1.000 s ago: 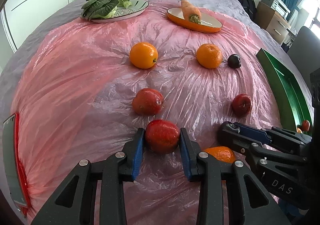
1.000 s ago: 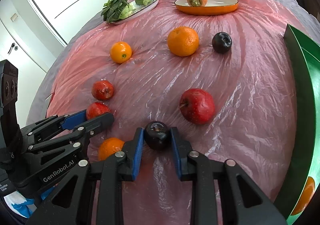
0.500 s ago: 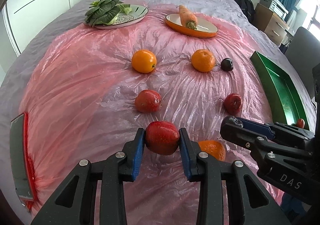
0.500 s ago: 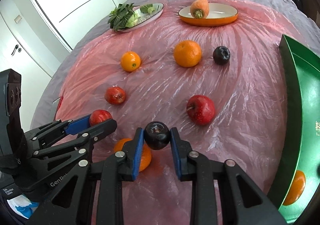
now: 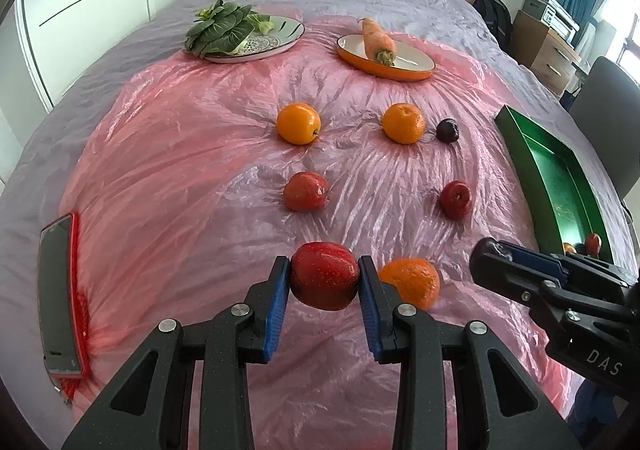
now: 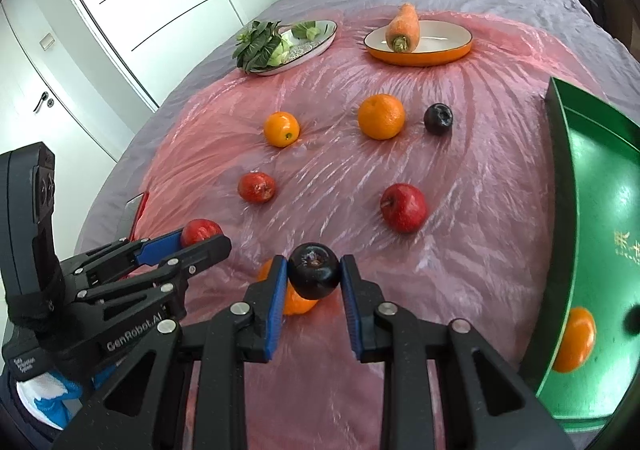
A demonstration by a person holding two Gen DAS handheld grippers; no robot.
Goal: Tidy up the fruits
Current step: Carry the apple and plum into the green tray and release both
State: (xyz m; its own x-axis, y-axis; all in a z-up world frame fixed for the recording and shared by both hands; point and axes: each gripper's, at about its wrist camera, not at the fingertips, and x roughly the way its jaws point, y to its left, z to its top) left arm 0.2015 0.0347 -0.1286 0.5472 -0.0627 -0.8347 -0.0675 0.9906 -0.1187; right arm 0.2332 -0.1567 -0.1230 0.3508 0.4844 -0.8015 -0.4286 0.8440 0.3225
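Observation:
My left gripper (image 5: 324, 278) is shut on a red apple (image 5: 324, 274) and holds it above the pink plastic sheet. My right gripper (image 6: 314, 274) is shut on a dark plum (image 6: 314, 270), also lifted. An orange (image 5: 410, 282) lies on the sheet below and between them. Further out lie two oranges (image 5: 299, 123) (image 5: 403, 122), two red apples (image 5: 306, 191) (image 5: 456, 199) and another dark plum (image 5: 447, 130). The green tray (image 6: 592, 185) stands to the right with an orange (image 6: 574, 338) in it.
A plate of leafy greens (image 5: 240, 33) and an orange dish with a carrot (image 5: 384, 53) stand at the far side. A phone in a red case (image 5: 60, 290) lies at the left edge of the sheet. A chair and drawers stand beyond the bed, right.
Both grippers have risen and drawn back with their fruit, so the spread looks smaller and farther. The orange below them now shows more fully.

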